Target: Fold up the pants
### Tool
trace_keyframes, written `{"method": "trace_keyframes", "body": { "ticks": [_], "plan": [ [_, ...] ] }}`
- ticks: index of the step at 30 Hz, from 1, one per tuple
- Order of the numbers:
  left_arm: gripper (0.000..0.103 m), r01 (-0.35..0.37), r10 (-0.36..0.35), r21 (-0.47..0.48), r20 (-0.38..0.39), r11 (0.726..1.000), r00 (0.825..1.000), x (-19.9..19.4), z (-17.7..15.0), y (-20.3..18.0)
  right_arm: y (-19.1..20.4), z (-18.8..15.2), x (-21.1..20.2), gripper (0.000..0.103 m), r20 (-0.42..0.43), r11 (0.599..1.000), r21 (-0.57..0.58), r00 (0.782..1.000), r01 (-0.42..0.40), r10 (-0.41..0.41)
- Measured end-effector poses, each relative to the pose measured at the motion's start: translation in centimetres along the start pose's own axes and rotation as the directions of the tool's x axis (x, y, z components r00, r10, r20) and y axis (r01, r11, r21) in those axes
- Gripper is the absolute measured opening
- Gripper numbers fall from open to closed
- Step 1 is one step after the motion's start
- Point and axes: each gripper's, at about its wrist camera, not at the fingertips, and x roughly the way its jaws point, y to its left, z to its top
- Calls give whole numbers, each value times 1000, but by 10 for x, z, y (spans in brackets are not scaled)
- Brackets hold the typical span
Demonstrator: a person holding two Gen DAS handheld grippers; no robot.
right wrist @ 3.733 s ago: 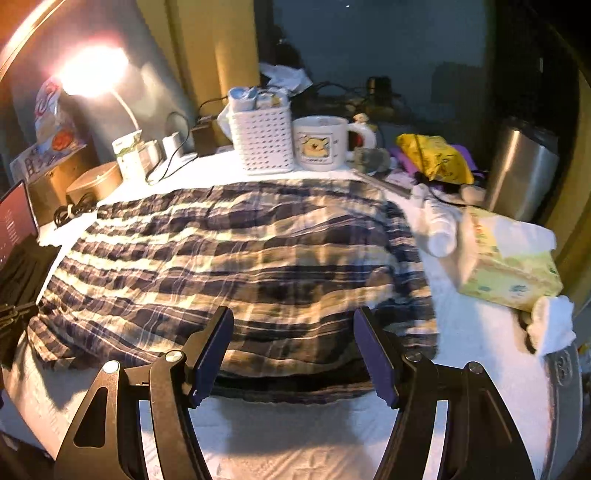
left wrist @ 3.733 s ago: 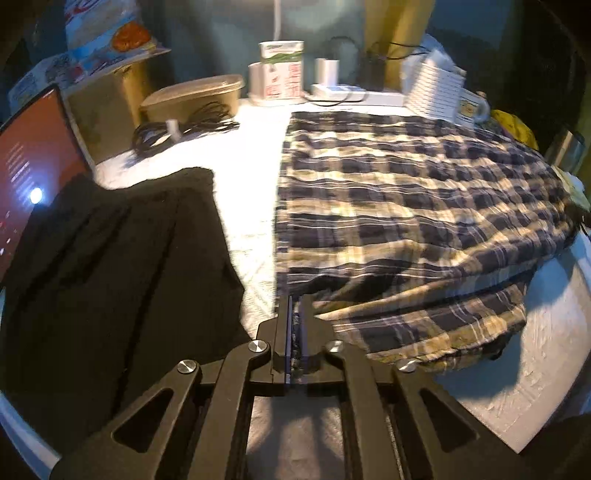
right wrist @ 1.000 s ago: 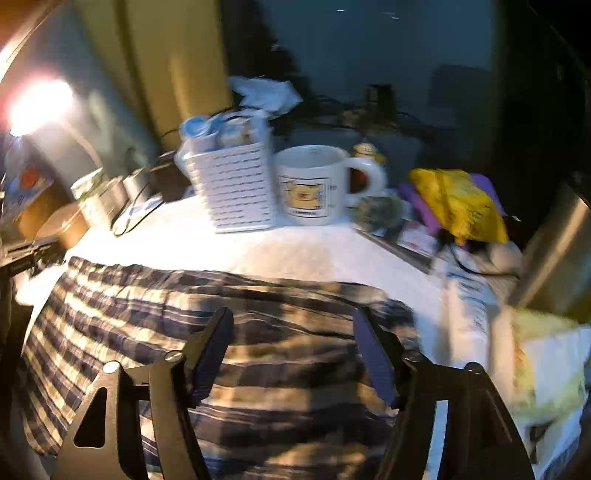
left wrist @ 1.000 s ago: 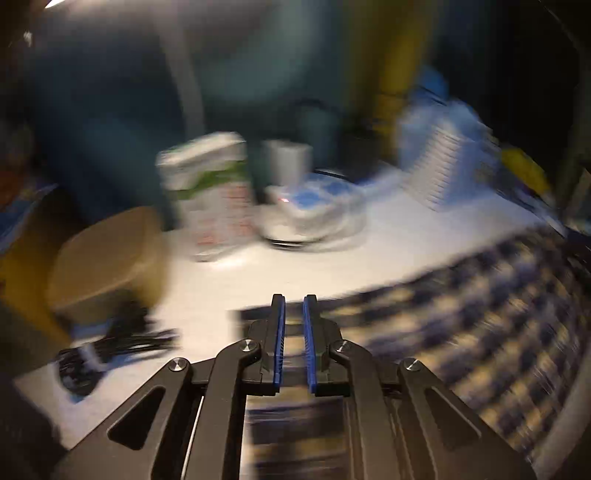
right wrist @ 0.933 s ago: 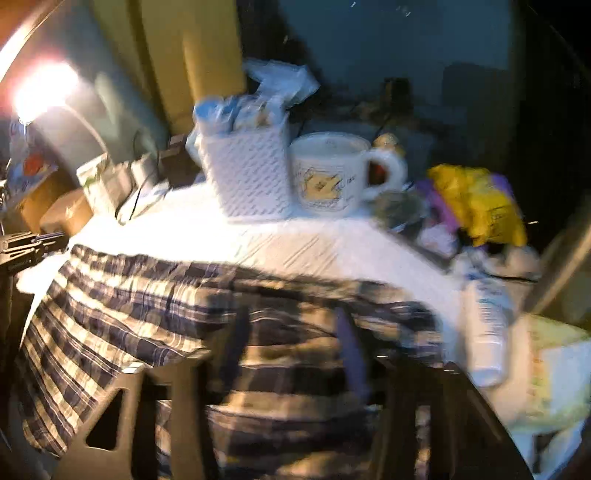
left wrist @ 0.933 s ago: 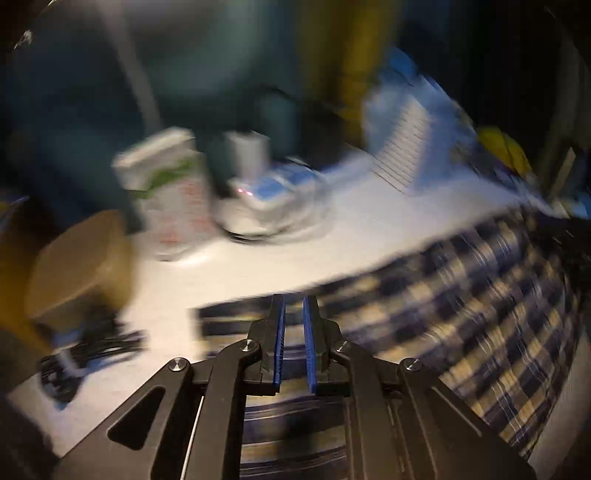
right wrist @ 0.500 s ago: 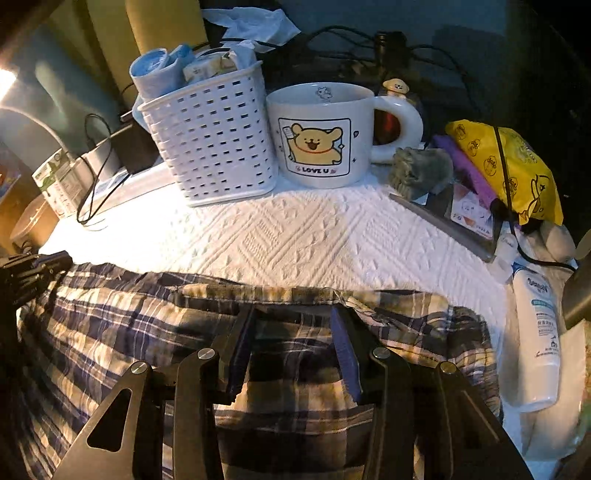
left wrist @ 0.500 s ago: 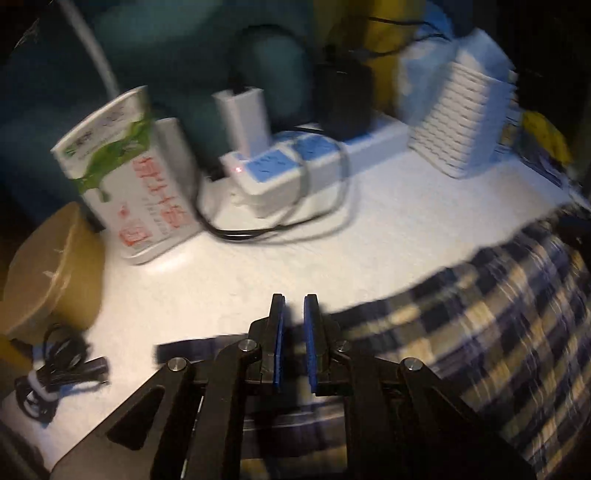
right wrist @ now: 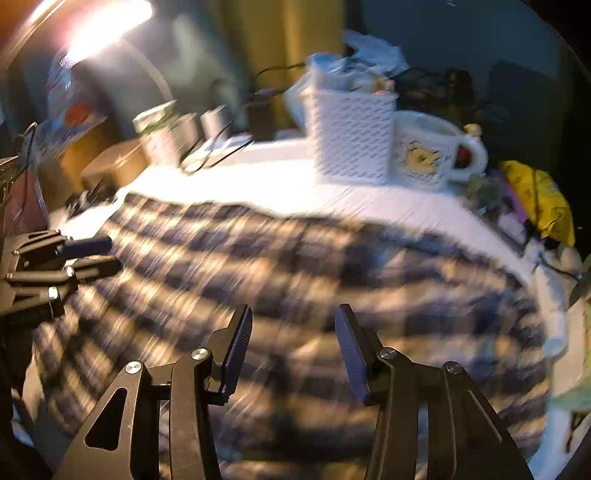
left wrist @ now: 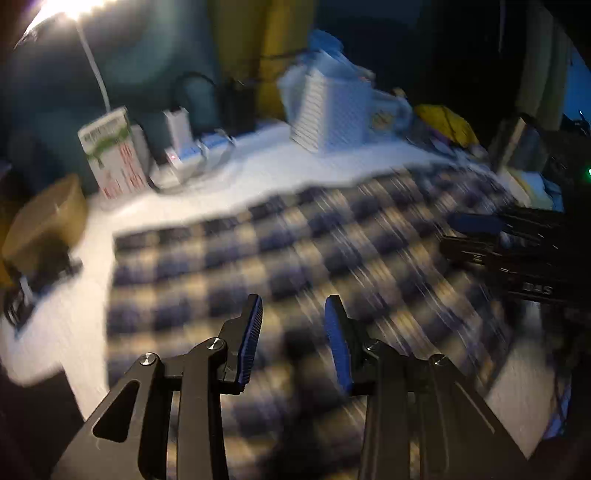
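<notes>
The plaid pants (left wrist: 295, 258) lie spread on the white table cover, blue and cream checks, blurred by motion; the right wrist view shows the same pants (right wrist: 332, 266) below the basket. My left gripper (left wrist: 293, 321) hovers over the cloth, its jaws opening with nothing between the blue pads. Over the near half of the pants my right gripper (right wrist: 293, 332) also has its jaws opening and holds nothing. Each gripper shows in the other's view: the right gripper (left wrist: 476, 225) at the right edge, the left gripper (right wrist: 96, 251) at the left edge.
Along the back stand a white slotted basket (right wrist: 351, 136), a bear mug (right wrist: 428, 151), a carton (left wrist: 110, 151), a power strip with cables (left wrist: 188, 158) and a tan tub (left wrist: 44, 225). A yellow bag (right wrist: 535, 199) lies at the right. A lamp (right wrist: 107, 26) glares at top left.
Both grippers have pulled back from the far hem toward the near side. The left jaws, nearly shut on the hem before, now stand apart and the cloth lies free. The right jaws widened a little.
</notes>
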Motion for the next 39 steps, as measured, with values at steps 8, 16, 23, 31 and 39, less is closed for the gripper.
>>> {"method": "trace_keyframes", "body": {
  "ticks": [8, 16, 23, 31, 39],
  "plan": [
    [35, -19, 20, 7, -57, 1000, 998, -3, -55, -33, 16, -49, -8, 60, -50, 1000, 10, 998, 27, -27],
    [45, -87, 87, -23, -15, 996, 996, -18, -83, -38, 11, -87, -36, 62, -18, 998, 6, 998, 61, -61],
    [56, -115, 114, -56, -9, 992, 993, -32, -105, -32, 4, -104, -51, 62, 1, 997, 24, 997, 77, -77],
    [57, -134, 133, -75, -12, 988, 991, -49, -127, -25, -6, -119, -64, 62, -4, 991, 60, 993, 117, -117],
    [60, -163, 162, -102, -14, 981, 987, -68, -138, -24, -14, -134, -75, 62, -11, 984, 73, 986, 165, -164]
  ]
}}
